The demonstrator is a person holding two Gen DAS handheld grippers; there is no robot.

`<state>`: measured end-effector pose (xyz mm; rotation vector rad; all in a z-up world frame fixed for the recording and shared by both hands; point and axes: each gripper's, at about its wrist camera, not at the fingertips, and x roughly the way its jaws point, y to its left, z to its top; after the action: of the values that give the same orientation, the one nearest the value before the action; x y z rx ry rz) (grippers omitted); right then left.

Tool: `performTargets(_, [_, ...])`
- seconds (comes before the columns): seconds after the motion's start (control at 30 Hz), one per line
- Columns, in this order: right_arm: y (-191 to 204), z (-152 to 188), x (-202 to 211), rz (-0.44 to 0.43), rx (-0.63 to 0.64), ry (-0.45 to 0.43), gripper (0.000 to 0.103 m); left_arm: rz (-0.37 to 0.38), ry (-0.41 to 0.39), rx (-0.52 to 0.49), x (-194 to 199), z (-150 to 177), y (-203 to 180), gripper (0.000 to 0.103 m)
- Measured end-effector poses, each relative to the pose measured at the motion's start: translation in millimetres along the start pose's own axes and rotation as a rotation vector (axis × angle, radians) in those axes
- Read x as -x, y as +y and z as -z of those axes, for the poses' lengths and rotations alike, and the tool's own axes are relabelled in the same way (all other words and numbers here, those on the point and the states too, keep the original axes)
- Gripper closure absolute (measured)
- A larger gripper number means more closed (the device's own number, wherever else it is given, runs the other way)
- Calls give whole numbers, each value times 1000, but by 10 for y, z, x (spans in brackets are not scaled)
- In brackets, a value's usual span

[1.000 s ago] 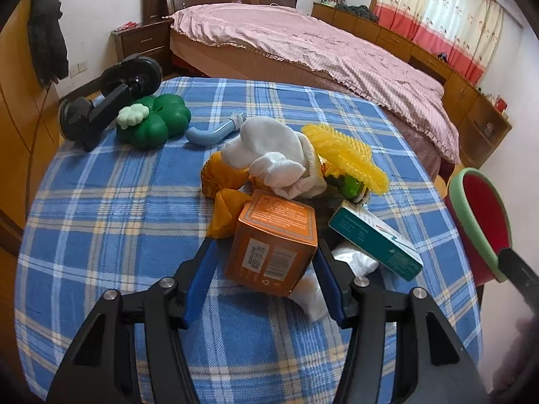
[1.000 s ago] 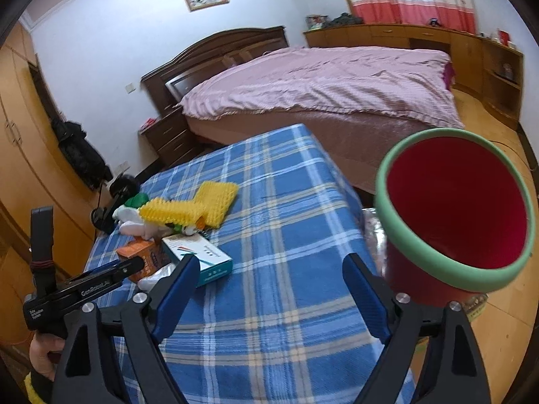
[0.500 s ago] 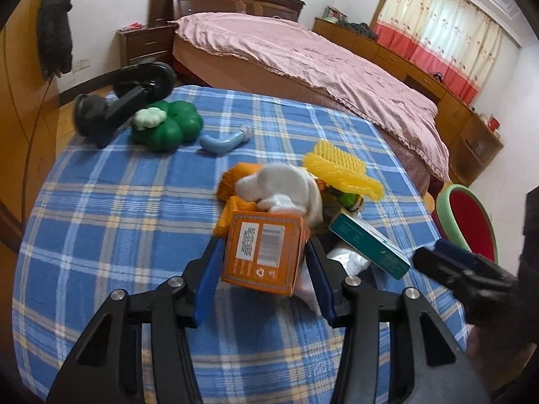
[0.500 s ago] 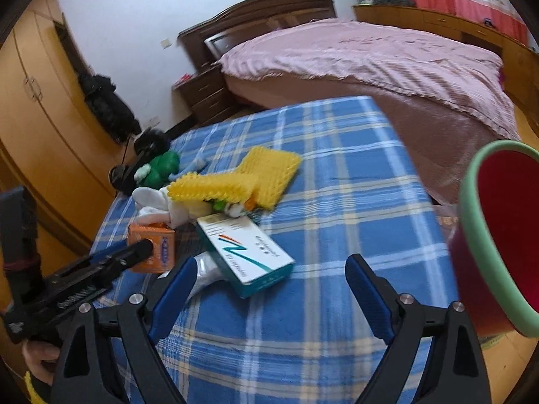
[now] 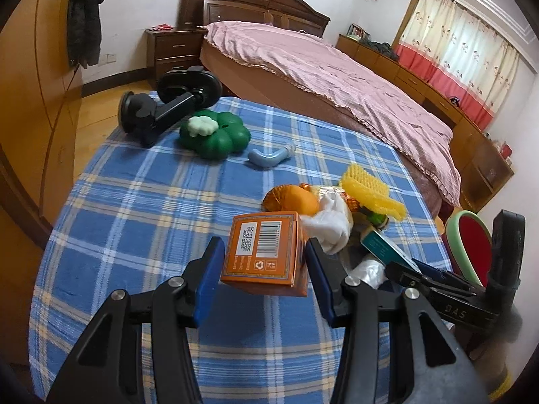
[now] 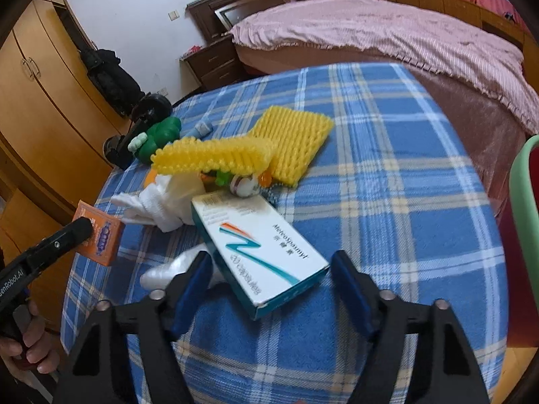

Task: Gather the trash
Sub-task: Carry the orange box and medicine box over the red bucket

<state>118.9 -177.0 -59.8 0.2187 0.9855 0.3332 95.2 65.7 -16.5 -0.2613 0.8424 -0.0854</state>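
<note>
While the left gripper (image 5: pixel 264 271) pinches the orange box (image 5: pixel 264 249), now lifted clear of the checked tablecloth (image 5: pixel 141 202), the right gripper (image 6: pixel 271 286) has swung from the red bin (image 5: pixel 466 249) w/ green rim down over the teal-and-white capsule box (image 6: pixel 259 249). Its jaws have just been closing; box lies btwn them, pads not yet pressing. Likely next: grip, then both boxes to bin at table's edge.

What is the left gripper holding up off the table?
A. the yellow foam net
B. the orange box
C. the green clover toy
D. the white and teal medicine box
B: the left gripper has its jaws clamped on the orange box, lifted clear of the checked tablecloth.
</note>
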Motion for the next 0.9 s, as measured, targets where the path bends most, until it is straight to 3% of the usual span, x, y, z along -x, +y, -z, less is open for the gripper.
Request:
performTargets(0.4, [-50, 168, 297, 0, -29, -38, 34, 9, -3, 6, 24, 45, 1, 53])
performTargets(0.9, [-104, 393, 928, -43, -82, -157, 34, 40, -34, -16, 227, 61, -138, 53])
